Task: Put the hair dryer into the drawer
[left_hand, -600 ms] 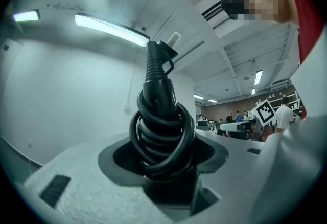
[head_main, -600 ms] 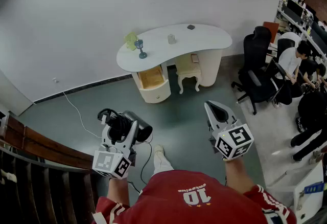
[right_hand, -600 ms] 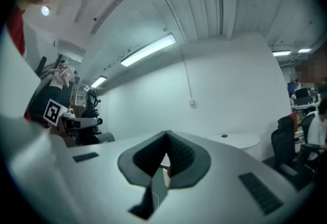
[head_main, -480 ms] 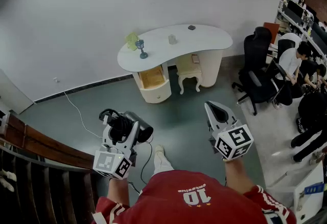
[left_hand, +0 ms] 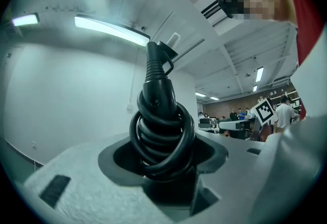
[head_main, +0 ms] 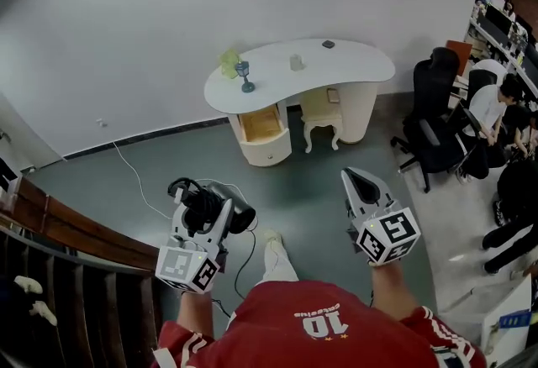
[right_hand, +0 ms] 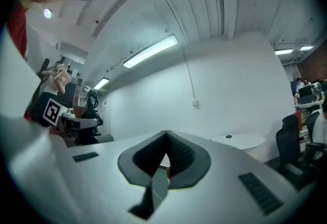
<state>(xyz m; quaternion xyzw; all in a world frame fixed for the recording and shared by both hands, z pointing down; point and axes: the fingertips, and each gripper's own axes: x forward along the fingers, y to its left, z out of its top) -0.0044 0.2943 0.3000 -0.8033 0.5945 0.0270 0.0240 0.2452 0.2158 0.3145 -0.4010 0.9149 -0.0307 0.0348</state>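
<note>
A curved white desk [head_main: 361, 68] stands against a white wall [head_main: 126, 22] on grey-green floor [head_main: 311, 177], office chairs [head_main: 430, 93] nearby.

White curved desk [head_main: 361, 65], drawer [head_main: 262, 124] open; on top blue goblet [head_main: 245, 76], pale cup [head_main: 296, 62], small dark object [head_main: 328, 44]

Black hair dryer [head_main: 239, 215] with black coiled cord [left_hand: 162, 141]. White desk [head_main: 361, 64], drawer [head_main: 262, 124] tan inside. Grey-green floor [head_main: 311, 181]. White left tongs [head_main: 203, 215] and right tongs [head_main: 360, 180] carry black-and-white square-patterned cubes [head_main: 187, 267]. Red shirt [head_main: 319, 324].
</note>
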